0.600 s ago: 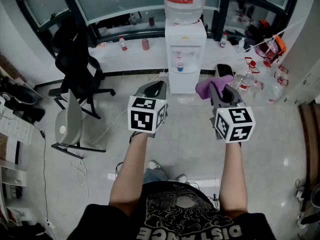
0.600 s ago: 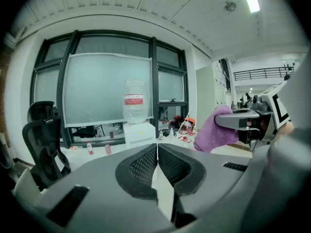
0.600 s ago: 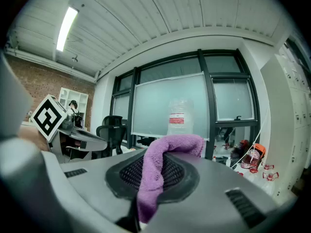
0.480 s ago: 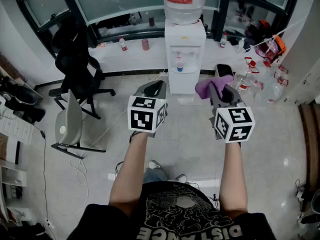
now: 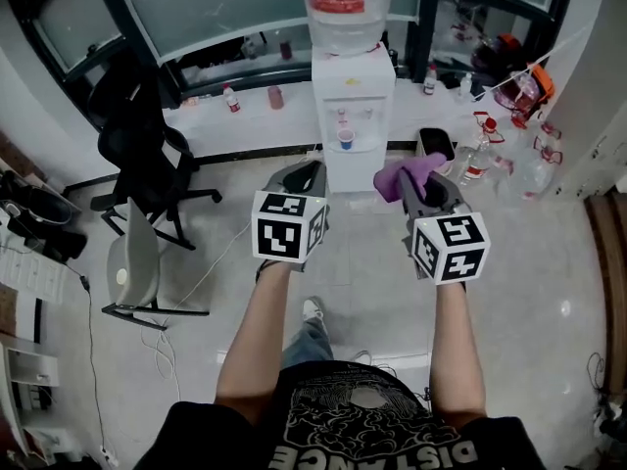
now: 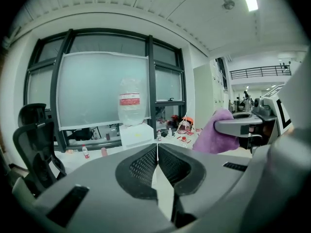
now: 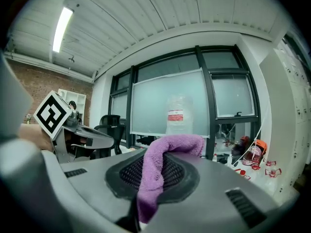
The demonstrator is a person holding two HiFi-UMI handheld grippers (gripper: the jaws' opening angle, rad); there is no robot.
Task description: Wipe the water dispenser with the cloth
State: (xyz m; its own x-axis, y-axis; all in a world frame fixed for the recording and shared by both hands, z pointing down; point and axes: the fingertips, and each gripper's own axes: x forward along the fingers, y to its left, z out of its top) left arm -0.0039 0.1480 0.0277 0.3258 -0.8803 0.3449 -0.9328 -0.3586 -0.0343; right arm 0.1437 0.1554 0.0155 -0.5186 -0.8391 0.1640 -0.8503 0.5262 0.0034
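The purple cloth (image 5: 395, 175) is sitting pinched in the closed right hand-held gripper (image 5: 421, 176), short of the water dispenser (image 5: 351, 116) standing by the far window (image 5: 216, 8). Only a fold is being clamped, so hard rubbing could drag it free. The left hand-held gripper (image 5: 308, 174) is hovering closed, empty.

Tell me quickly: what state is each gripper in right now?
Left gripper: shut, holding nothing.
Right gripper: shut on the purple cloth.
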